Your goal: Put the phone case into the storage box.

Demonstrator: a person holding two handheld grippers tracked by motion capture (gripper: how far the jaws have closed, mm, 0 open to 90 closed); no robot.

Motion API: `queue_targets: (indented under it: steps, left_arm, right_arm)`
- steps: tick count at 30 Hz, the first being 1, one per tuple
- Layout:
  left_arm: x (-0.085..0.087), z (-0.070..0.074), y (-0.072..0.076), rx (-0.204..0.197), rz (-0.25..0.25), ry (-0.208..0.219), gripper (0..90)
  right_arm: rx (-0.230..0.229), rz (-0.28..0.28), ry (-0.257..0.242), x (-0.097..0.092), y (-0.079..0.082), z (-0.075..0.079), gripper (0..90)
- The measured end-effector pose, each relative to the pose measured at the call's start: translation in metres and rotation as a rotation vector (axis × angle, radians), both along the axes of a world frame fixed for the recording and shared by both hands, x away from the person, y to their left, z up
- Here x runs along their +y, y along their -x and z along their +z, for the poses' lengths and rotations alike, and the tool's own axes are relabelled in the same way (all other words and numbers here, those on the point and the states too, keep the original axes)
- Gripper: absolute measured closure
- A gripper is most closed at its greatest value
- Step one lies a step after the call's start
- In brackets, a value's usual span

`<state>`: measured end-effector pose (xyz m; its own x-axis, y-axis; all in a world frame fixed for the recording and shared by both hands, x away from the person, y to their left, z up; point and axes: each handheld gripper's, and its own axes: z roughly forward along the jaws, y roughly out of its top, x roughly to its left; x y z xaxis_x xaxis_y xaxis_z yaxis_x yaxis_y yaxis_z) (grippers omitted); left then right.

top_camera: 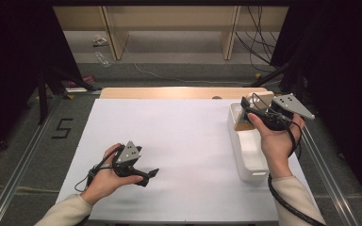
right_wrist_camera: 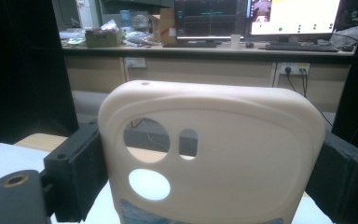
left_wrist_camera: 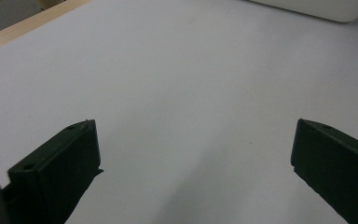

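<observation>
The right hand-held gripper (top_camera: 256,109) pinched a cream, soft-looking silicone phone case (right_wrist_camera: 209,154) by its side edges above the white plastic tray (top_camera: 250,160); light and bendable, it probably needed gentle edge pressure. The left hand-held gripper (left_wrist_camera: 193,154) rested spread over the desk (top_camera: 179,141).

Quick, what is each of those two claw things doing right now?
Left gripper: open, nothing between its jaws, low over the white table cover.
Right gripper: closed on a cream phone case, held up above the white tray.
</observation>
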<state>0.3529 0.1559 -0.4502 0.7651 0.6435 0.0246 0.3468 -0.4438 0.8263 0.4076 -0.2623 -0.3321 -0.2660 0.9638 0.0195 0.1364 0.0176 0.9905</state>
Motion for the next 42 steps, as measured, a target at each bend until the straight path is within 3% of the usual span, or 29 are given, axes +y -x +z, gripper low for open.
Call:
queue_targets:
  steps: [42]
  left_arm:
    - [0.0002,0.0000,-0.0001,0.001,0.001,0.000,0.9]
  right_arm:
    - [0.002,-0.022,0.011,-0.0053,-0.0024,-0.0015,12.2]
